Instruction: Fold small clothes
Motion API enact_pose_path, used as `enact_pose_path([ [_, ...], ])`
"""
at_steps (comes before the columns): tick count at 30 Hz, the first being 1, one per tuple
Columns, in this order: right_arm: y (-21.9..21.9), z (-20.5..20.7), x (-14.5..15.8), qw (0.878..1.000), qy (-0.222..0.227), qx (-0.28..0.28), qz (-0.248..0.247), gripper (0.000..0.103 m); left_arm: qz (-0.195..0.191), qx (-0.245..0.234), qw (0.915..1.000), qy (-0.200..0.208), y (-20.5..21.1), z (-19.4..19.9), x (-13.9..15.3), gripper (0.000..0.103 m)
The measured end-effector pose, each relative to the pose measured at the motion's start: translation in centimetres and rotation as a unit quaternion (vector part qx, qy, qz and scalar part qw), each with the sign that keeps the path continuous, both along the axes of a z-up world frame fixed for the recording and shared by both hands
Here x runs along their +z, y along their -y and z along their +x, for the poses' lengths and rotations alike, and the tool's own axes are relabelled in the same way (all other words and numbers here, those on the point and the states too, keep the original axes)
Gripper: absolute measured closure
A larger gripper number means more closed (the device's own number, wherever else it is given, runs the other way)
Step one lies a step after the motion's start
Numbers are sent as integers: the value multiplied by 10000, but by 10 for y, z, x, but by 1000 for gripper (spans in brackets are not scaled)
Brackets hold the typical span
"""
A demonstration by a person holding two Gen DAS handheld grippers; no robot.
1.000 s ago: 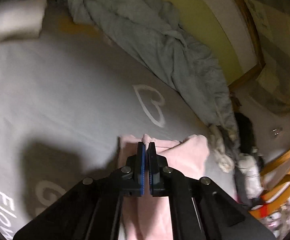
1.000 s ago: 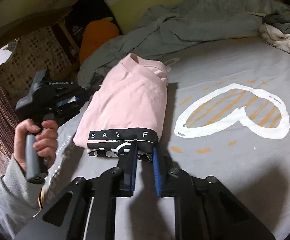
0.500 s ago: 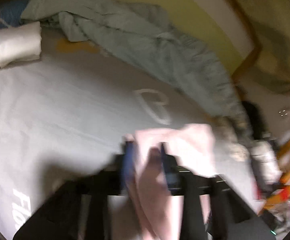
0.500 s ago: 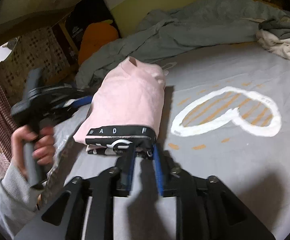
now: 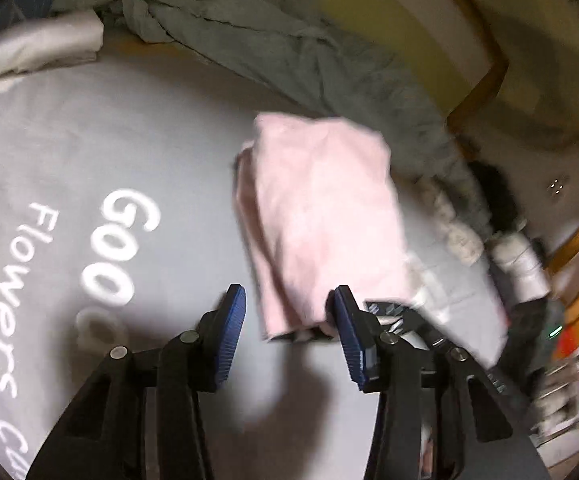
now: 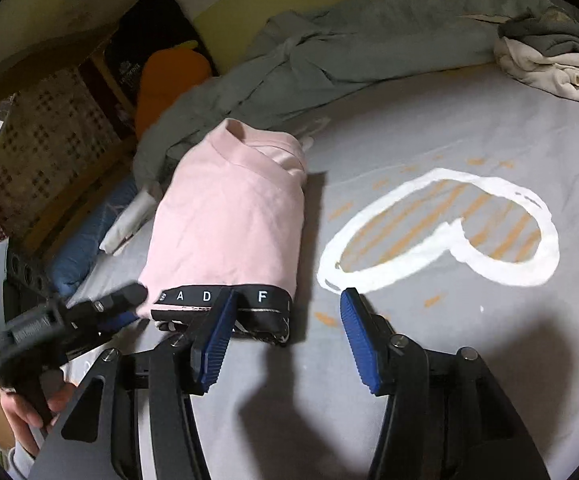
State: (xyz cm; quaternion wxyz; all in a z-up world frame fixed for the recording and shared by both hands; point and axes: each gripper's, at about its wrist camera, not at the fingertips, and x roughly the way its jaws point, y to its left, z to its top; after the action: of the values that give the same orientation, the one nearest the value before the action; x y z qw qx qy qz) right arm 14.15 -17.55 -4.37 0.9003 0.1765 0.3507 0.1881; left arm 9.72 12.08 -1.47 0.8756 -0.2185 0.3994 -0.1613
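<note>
Nearest me, my right gripper (image 6: 285, 340) has just been spreading its fingers — nothing between them now, the black hem lying just beyond. My left gripper (image 5: 285, 332) also stands apart and empty, where a second ago it pinched the pink cloth. The folded pink garment (image 6: 233, 216) rests on the grey bed sheet (image 6: 429, 152) beside the white heart (image 6: 441, 232). This fold looks finished and released — next, I judge, comes the unfolded pile (image 6: 549, 64) farther off.

Motion-blurred clutter (image 5: 529, 264) beside bed, black waistband (image 6: 225, 300) lettering partly hidden
</note>
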Motion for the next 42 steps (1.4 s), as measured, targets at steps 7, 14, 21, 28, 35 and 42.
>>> enact_pose_path([
  [7,5,-10,11,9995,197,43,-227,48,746,47,9970,205,9,-14,12,60],
  [14,11,20,63,9968,797,116,-3,94,984,-50,9854,1390,30,17,82,60],
  [21,-27,62,59,9978,615,54,-243,96,1797,229,9752,1271,71,109,76,87],
  [28,-38,84,16,9992,-8,298,-273,96,1655,117,9852,435,58,148,9,98],
  [35,-37,89,6,9992,-149,353,-139,97,1298,286,9907,298,47,156,-11,96],
  [42,-36,84,13,9991,-68,362,-188,98,1324,226,9898,483,50,145,6,96],
])
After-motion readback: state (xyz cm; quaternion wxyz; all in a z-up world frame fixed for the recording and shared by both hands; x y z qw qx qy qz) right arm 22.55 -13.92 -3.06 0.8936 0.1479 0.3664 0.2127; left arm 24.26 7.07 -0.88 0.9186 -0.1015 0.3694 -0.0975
